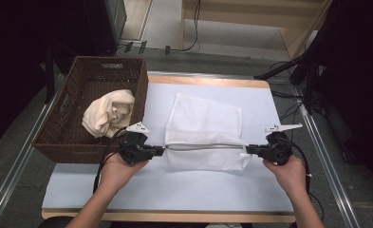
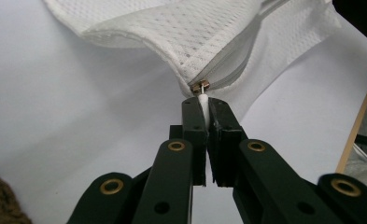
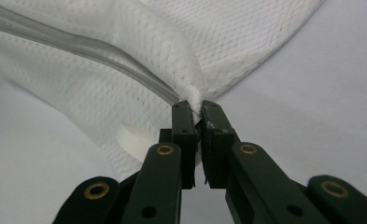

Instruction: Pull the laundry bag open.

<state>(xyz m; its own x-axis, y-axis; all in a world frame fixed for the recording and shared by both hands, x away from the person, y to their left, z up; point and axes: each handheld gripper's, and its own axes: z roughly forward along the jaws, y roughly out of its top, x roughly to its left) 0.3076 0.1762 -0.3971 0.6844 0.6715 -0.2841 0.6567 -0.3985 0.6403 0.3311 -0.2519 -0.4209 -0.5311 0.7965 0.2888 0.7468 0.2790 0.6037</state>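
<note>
Gripping the white mesh zippered laundry bag point(image 1: 204, 130): left gripper point(image 1: 161, 150) clenched on its zipper pull point(image 2: 201, 88), right gripper point(image 1: 248, 150) on its corner; brown wicker basket point(image 1: 65, 135) holds crumpled cream cloth point(image 1: 109, 113).

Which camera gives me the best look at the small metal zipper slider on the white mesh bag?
The left gripper view: the small metal zipper slider sits sharp just beyond the left gripper, shut on its white pull tab. The high view shows it too small to make out; the right gripper view shows the zipper line.
</note>
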